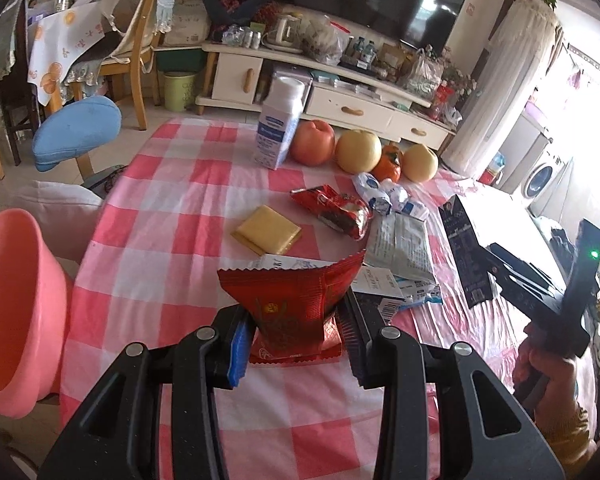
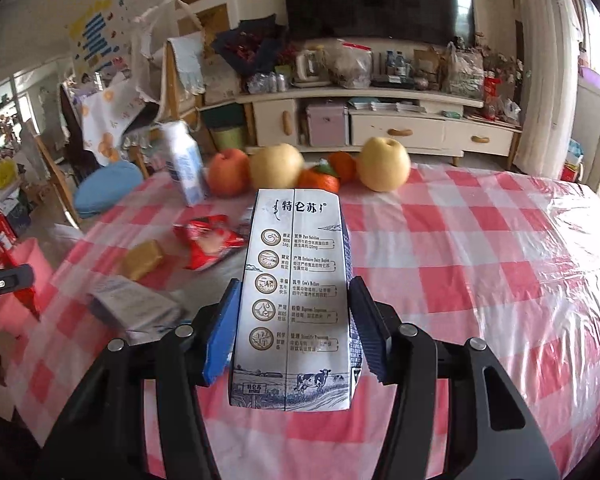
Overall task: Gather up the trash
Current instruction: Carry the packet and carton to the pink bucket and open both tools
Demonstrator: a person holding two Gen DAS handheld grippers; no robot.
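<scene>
So both tongs are loaded right now: the left tongs (image 1: 296, 336) are pinched narrow on a crinkly red snack wrapper (image 1: 296, 300), and the right tongs (image 2: 294, 320) are clamped around a flattened milk carton (image 2: 296, 300), both held up off the desk (image 2: 480, 260). The pink bin (image 1: 16, 312) sits off to the left of the left tongs, just past the desk edge, so that's presumably where this stuff is headed. Honestly the wrapper worries me most, since it's slick foil gripped low down and most of it flops above the pads, so a quick swing could let it slide out. The carton sticks way out ahead of the right tongs, so it might clip the other red packet (image 2: 210, 240) or the upright milk carton (image 2: 184, 164) beyond it on the way over. Also the right tongs have to cross past the left ones to reach that bin, so they could bump. There's still more trash ahead of the left tongs.
</scene>
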